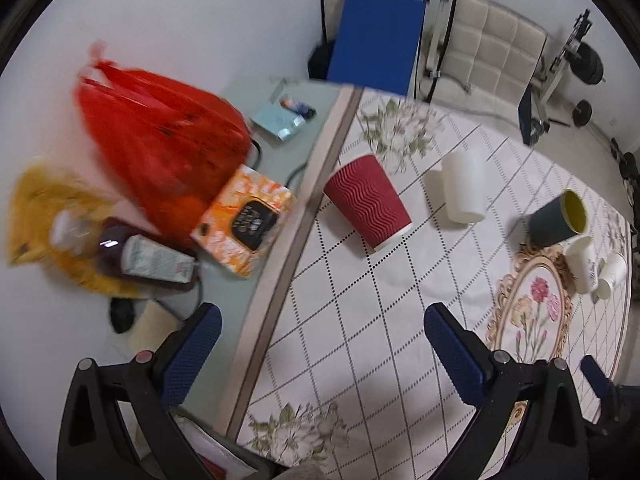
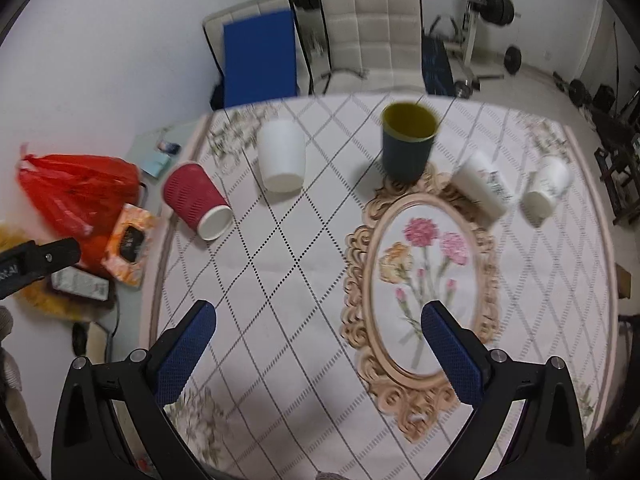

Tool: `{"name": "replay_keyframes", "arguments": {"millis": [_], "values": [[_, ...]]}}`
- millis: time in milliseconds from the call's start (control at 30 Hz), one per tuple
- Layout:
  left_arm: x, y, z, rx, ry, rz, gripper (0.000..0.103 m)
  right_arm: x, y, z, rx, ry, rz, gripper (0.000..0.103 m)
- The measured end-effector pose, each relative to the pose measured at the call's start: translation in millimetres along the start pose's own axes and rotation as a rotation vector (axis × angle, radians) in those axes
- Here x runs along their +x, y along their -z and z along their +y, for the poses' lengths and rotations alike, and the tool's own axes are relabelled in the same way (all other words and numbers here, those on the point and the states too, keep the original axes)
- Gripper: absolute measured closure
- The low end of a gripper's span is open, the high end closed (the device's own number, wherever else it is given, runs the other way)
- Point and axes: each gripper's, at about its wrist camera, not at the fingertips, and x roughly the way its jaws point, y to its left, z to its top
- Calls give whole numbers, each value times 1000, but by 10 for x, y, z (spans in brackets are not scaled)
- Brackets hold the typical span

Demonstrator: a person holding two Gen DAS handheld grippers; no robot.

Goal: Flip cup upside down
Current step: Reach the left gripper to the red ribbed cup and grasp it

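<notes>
Right gripper [image 2: 318, 330] open, floral tablecloth [image 2: 300, 280] (gym behind)

Beyond the tabletop [image 2: 280, 264] stand two beige chairs [image 2: 372, 36] against a white wall [image 2: 120, 60], barbell weights [image 2: 496, 4] beside them.

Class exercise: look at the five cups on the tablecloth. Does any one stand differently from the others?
Yes. The dark blue cup with the yellow inside stands mouth up near the oval flower motif. The red ribbed paper cup, the plain white cup and two printed white cups all appear mouth down.
</notes>
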Motion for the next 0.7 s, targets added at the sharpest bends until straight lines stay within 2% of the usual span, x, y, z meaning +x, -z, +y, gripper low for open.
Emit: {"name": "replay_keyframes", "arguments": {"millis": [67, 133, 267, 367, 433, 567, 700], "values": [[269, -182, 26, -20, 33, 59, 0, 331, -144, 80, 8, 16, 46, 0], [637, -414, 61, -63, 100, 155, 0, 675, -289, 148, 19, 33, 91, 0], [1234, -745, 126, -192, 232, 317, 8, 1170, -477, 226, 37, 67, 168, 0], [1555, -915, 159, -281, 303, 398, 12, 1474, -572, 254, 42, 95, 222, 0], [1736, -1030, 147, -326, 353, 446, 20, 1649, -636, 266, 46, 112, 251, 0], [1926, -1187, 16, -324, 364, 487, 20, 1901, -740, 271, 61, 132, 297, 0], [2018, -1230, -238, -232, 307, 512, 21, 2082, -828, 266, 70, 129, 327, 0]]}}
